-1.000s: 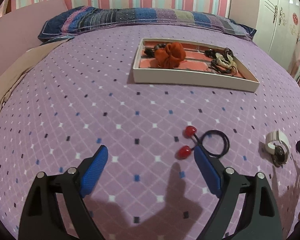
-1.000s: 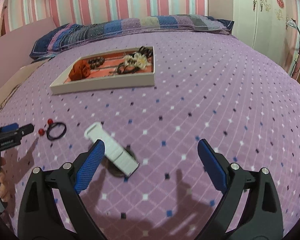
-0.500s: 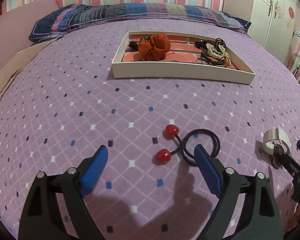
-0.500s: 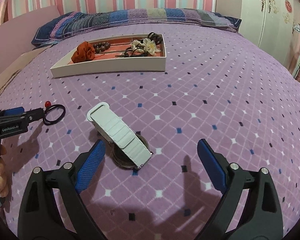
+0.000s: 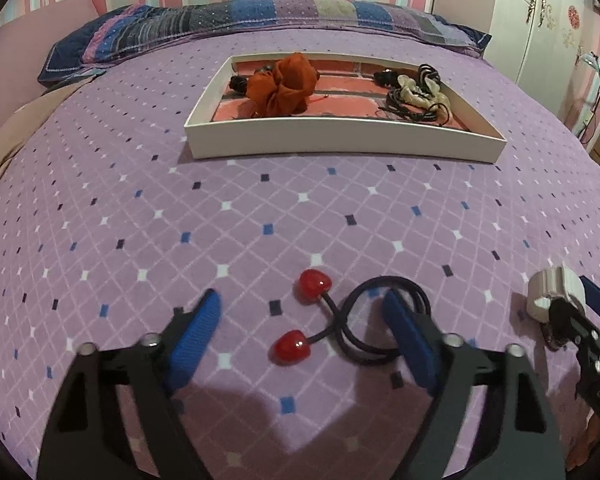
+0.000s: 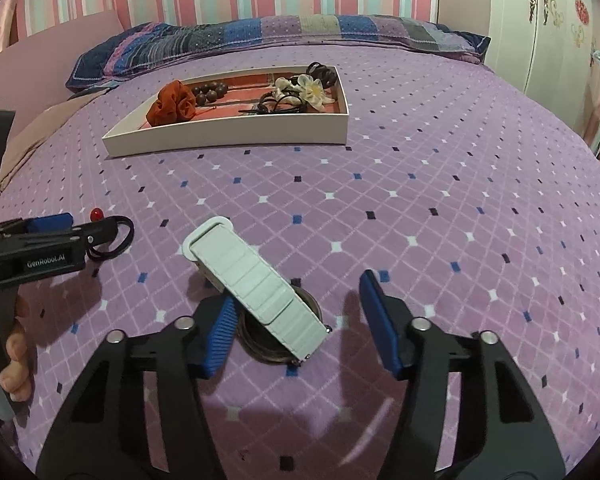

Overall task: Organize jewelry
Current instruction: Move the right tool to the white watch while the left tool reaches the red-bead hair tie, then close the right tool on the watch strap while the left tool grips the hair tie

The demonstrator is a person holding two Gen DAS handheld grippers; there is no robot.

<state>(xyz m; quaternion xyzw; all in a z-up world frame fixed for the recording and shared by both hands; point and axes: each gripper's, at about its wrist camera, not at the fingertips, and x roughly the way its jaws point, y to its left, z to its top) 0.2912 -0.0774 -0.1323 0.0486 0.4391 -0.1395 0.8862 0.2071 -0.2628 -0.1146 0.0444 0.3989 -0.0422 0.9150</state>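
Observation:
A black hair tie [image 5: 380,320] with two red beads [image 5: 312,286] lies on the purple bedspread. My left gripper [image 5: 302,308] straddles it, jaws closing: the beads sit between the pads, the right pad over the black loop, neither pad pressing. A watch with a white band [image 6: 256,280] and a dark round face [image 6: 268,340] lies between the closing jaws of my right gripper [image 6: 298,294]. The left pad is at the band's edge and the right pad stands clear. The white tray [image 5: 340,140] beyond holds an orange scrunchie [image 5: 282,84] and dark cords.
The tray [image 6: 228,136] also holds brown beads [image 6: 210,92] and a flower piece [image 6: 314,88]. A patchwork pillow [image 5: 260,20] lies at the bed's far end, with a white wardrobe [image 6: 540,20] to the right. A person's fingers [image 6: 16,360] hold the left gripper's handle.
Both grippers have come forward and down onto their items. The hair tie and the watch now sit between the pads, and both pairs of jaws have narrowed, the right pair more.

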